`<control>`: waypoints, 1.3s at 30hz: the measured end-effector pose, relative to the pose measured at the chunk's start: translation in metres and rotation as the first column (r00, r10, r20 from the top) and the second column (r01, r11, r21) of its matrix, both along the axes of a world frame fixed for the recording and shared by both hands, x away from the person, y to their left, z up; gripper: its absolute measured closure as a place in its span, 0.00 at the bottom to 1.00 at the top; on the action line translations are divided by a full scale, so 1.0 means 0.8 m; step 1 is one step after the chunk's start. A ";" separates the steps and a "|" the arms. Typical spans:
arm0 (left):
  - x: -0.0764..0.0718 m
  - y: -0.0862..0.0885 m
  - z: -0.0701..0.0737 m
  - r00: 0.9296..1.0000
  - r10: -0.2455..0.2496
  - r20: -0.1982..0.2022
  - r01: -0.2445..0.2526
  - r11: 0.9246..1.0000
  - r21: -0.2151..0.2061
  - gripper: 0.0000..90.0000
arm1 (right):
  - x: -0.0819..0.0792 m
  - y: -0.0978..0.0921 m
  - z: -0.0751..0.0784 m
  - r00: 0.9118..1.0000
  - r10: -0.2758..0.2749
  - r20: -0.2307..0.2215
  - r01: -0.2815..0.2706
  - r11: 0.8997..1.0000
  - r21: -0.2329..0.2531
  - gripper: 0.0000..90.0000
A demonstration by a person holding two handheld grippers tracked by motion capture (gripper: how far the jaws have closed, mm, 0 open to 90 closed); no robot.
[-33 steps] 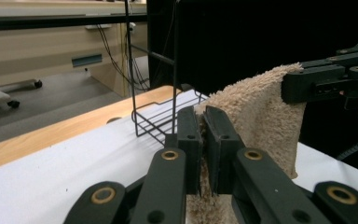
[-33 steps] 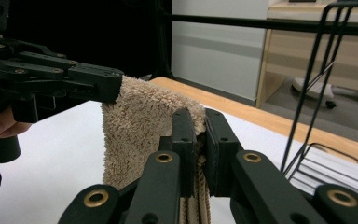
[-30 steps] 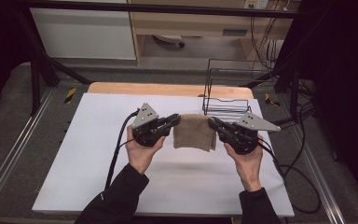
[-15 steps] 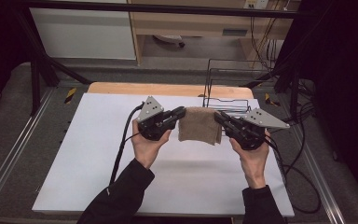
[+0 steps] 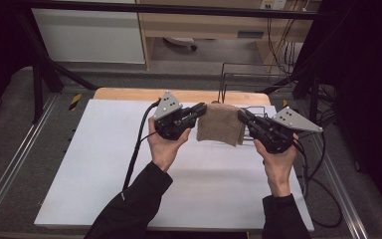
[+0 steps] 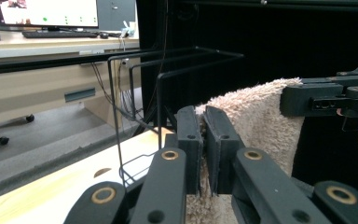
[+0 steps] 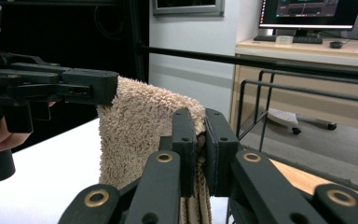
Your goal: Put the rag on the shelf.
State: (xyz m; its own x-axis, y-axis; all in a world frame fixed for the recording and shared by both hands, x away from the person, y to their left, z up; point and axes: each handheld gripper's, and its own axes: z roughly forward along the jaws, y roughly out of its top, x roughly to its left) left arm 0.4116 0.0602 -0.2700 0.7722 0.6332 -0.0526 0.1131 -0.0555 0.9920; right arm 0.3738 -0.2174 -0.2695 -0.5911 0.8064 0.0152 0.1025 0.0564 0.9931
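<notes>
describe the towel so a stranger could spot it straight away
Start at the white table and look toward its far edge, by the black wire rack. There the left claw and right claw each pinch an upper corner of a small beige terry towel. It is the sole soft, fuzzy thing there.

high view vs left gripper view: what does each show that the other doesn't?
High view alone: the white mat, both forearms, and the towel hanging clear of the table between the left gripper and right gripper. Left gripper view alone: its own jaws closed on the towel's edge, plus a monitor and keyboard. Both: towel, wire rack, right gripper.
</notes>
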 end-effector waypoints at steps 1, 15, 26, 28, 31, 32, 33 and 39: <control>0.001 -0.001 0.001 1.000 -0.002 0.001 0.002 1.000 0.001 0.94 | 0.000 0.000 0.000 1.000 0.000 0.000 0.000 1.000 0.000 0.94; 0.015 -0.026 0.017 1.000 -0.021 0.010 0.021 1.000 -0.013 0.95 | 0.009 -0.023 0.019 0.999 -0.046 0.023 0.046 0.999 0.002 0.94; 0.026 -0.047 0.033 0.999 -0.038 0.020 0.038 0.999 -0.020 0.95 | 0.012 -0.039 0.035 0.996 -0.077 0.043 0.077 0.997 0.000 0.94; 0.027 -0.051 0.037 0.999 -0.038 0.023 0.039 0.999 -0.021 0.95 | 0.013 -0.042 0.038 0.996 -0.082 0.044 0.082 0.997 0.002 0.94; 0.031 -0.056 0.042 0.999 -0.037 0.025 0.037 0.999 -0.024 0.95 | 0.014 -0.046 0.043 0.995 -0.091 0.050 0.091 0.996 0.002 0.94; 0.032 -0.058 0.043 0.999 -0.038 0.024 0.039 0.999 -0.027 0.95 | 0.015 -0.047 0.045 0.994 -0.094 0.051 0.094 0.996 -0.001 0.94; 0.033 -0.059 0.045 0.999 -0.038 0.023 0.039 0.999 -0.029 0.95 | 0.015 -0.048 0.047 0.994 -0.097 0.054 0.098 0.995 -0.002 0.94; 0.041 -0.068 0.052 0.999 -0.041 0.024 0.041 0.999 -0.029 0.95 | 0.020 -0.055 0.055 0.992 -0.113 0.059 0.114 0.993 -0.009 0.94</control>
State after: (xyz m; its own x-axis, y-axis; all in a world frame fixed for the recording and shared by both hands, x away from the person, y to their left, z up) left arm 0.4444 0.0055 -0.2284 0.7988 0.5993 -0.0518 0.0877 -0.0308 0.9957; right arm 0.3898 -0.2611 -0.2256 -0.4953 0.8683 -0.0269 0.0503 0.0596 0.9970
